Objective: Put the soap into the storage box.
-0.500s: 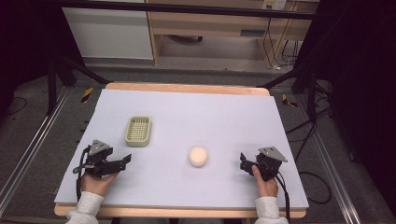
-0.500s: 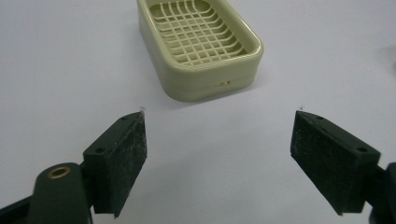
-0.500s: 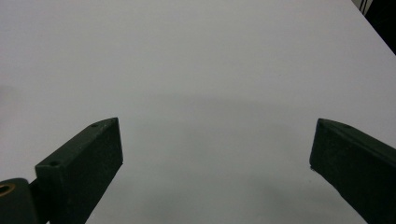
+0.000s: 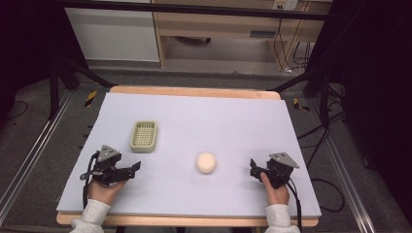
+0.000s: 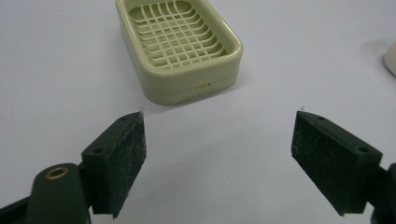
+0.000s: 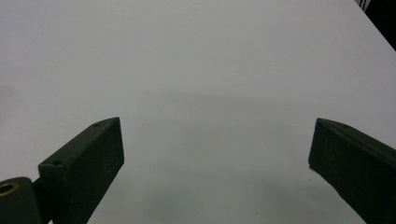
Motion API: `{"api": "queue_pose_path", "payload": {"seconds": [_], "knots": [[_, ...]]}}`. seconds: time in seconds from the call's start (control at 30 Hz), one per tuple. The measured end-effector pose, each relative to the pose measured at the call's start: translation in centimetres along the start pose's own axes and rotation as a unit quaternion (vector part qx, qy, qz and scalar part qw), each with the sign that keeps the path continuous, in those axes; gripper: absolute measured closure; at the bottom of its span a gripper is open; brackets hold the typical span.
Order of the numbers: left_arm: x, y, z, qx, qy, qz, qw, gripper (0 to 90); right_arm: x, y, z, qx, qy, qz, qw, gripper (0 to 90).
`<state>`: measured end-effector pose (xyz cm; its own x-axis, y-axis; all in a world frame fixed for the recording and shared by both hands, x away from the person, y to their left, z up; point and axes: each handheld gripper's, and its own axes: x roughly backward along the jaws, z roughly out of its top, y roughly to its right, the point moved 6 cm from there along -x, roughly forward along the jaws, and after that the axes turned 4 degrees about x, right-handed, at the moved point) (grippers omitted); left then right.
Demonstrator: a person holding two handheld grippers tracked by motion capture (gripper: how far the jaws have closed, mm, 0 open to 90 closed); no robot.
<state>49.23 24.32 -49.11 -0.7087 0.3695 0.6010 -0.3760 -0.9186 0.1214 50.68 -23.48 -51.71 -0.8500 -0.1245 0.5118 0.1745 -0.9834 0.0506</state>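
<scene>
- Resting near the front-left corner of the table (image 4: 194, 111), the left gripper (image 4: 127, 171) sits low over the surface, held by the person's left hand (image 4: 103, 190); jaws point toward the centre.
- Left gripper jaws: spread wide, nothing between them (left gripper view, (image 5: 219, 140)).
- Soap dish (image 4: 144, 136): pale green, rectangular, lattice floor, upright, empty. Pos.: left half of the surface, just beyond the left gripper, apart from it. In the left gripper view the dish (image 5: 180, 46) lies ahead of the jaws, slightly toward the left jaw, no contact.
- Soap bar (image 4: 206, 162): cream, rounded, lying flat on the surface approx. mid-width, toward the front edge. Between the two grippers, well apart from each; near the dish but outside it. Its edge shows at the right border of the left gripper view (image 5: 390, 58).
- Right gripper (image 4: 256, 170): near the front-right corner, held by the right hand (image 4: 275, 190); cable trails back over the front edge.
- Right gripper jaws: spread wide, holding nothing (right gripper view, (image 6: 217, 149)); bare surface ahead.
- Surface: pale lilac sheet on a wood-edged top.
</scene>
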Motion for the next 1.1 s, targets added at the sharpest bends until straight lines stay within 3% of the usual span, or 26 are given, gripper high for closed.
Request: {"api": "queue_pose_path", "payload": {"seconds": [1.1], "knots": [[0.2, 3.1, 0.9, -0.035, 0.006, -0.026, 0.999, 17.4, 0.0, 0.0, 0.0, 0.0, 0.003, 0.004, 1.0, 3.2]]}}
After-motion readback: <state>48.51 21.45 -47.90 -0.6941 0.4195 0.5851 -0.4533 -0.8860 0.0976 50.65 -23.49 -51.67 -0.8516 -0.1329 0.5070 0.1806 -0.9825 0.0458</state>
